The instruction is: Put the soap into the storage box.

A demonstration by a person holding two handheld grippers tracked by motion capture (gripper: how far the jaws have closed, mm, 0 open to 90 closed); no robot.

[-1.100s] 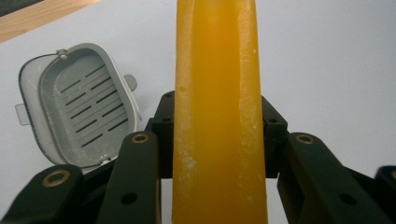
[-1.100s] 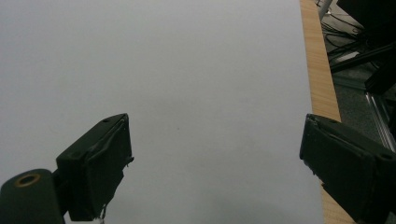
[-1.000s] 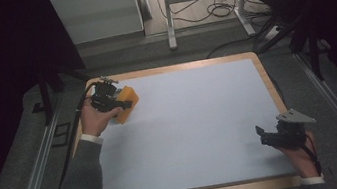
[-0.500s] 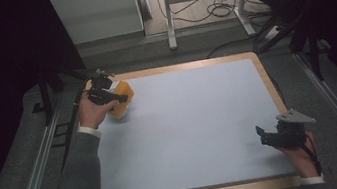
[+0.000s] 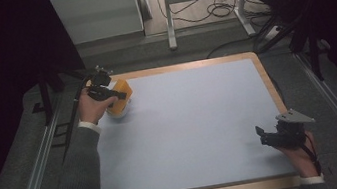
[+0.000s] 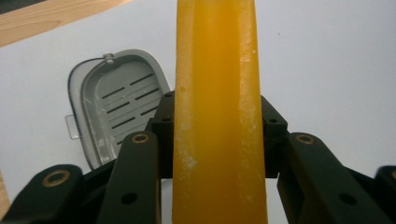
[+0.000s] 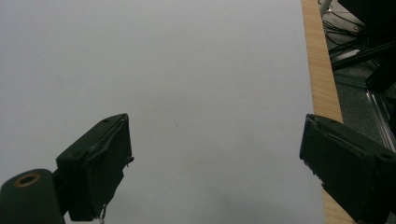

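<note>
A long orange-yellow bar (image 6: 217,70) is clamped between the jaws of my left gripper (image 6: 217,119), which is shut on it. In the high view that gripper (image 5: 122,95) holds the orange bar (image 5: 120,104) at the far left corner of the table. A grey slotted dish (image 6: 116,105) lies on the white surface just beyond and left of the bar. My right gripper (image 5: 264,137) rests near the front right edge. Its jaws stand wide open in the right gripper view (image 7: 215,161), with nothing between them.
The white table top (image 5: 191,126) has a wooden rim (image 5: 265,80). That wooden edge (image 7: 320,79) runs along the right of the right gripper view. A metal frame and cables (image 5: 208,2) stand on the floor beyond the table.
My left gripper has shifted a little toward the far edge with the orange bar. The right gripper has stayed where it was.
</note>
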